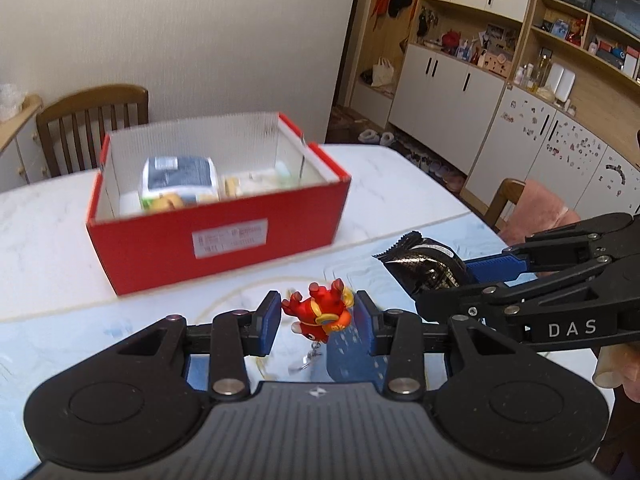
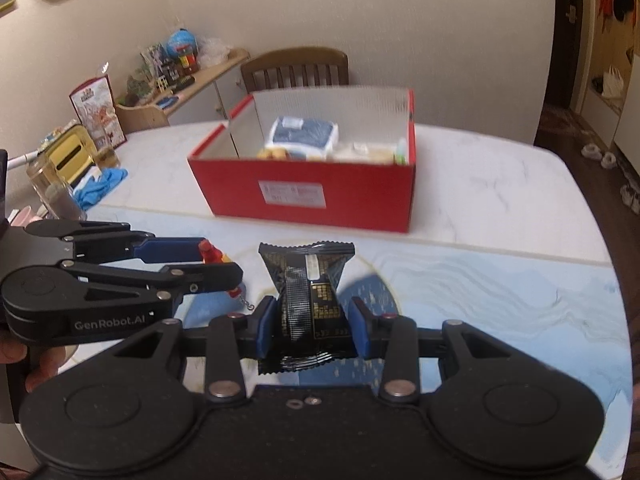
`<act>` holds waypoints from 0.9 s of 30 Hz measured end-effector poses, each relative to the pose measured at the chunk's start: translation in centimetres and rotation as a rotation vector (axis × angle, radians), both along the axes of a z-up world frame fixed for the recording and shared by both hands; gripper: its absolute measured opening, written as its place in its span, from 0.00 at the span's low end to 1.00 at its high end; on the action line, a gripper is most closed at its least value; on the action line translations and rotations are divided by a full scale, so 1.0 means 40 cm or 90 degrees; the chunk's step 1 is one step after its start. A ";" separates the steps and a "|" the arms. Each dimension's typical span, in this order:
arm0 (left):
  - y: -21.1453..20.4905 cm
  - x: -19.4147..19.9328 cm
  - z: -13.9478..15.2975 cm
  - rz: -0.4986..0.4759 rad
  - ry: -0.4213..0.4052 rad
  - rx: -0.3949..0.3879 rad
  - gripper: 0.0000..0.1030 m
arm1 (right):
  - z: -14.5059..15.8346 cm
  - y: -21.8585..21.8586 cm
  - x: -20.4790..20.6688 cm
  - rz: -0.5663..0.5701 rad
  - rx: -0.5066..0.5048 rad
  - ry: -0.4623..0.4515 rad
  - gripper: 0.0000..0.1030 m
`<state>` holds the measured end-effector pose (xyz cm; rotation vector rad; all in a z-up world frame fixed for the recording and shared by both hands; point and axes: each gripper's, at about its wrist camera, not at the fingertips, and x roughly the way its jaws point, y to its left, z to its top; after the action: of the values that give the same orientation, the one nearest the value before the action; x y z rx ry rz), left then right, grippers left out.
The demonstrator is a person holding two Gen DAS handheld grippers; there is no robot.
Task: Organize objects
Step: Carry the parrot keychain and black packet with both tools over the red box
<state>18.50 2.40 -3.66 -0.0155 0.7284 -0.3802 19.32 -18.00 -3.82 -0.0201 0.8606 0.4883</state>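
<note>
My left gripper [image 1: 316,318] is shut on a small red toy figure keychain [image 1: 320,314] and holds it above the blue mat; its chain hangs down. In the right wrist view the left gripper [image 2: 218,262] shows at the left with the toy [image 2: 212,255] between its fingers. My right gripper [image 2: 311,326] is shut on a black snack packet [image 2: 308,294]. In the left wrist view the packet [image 1: 424,266] shows at the right. An open red box [image 1: 216,236] stands ahead on the table, holding a blue-and-white pack [image 1: 178,178] and other items. The box also shows in the right wrist view [image 2: 312,196].
The white marble table [image 2: 500,184] carries a blue patterned mat [image 2: 500,292] at the near side. Blue gloves [image 2: 100,186], glass jars [image 2: 52,188] and a yellow tin stand at its left edge. Wooden chairs [image 1: 92,120] stand behind the table and at the right.
</note>
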 end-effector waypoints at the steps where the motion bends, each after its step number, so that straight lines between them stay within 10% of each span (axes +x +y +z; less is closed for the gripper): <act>1: 0.004 0.006 0.011 0.000 -0.006 0.000 0.37 | 0.011 0.005 0.006 0.000 -0.001 -0.006 0.37; 27: 0.131 0.297 0.119 -0.014 -0.076 0.079 0.37 | 0.094 0.118 0.289 -0.024 -0.040 -0.079 0.37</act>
<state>30.38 7.66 1.11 0.1310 0.6337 -0.3541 30.86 -13.29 -0.06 -0.0910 0.7525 0.4210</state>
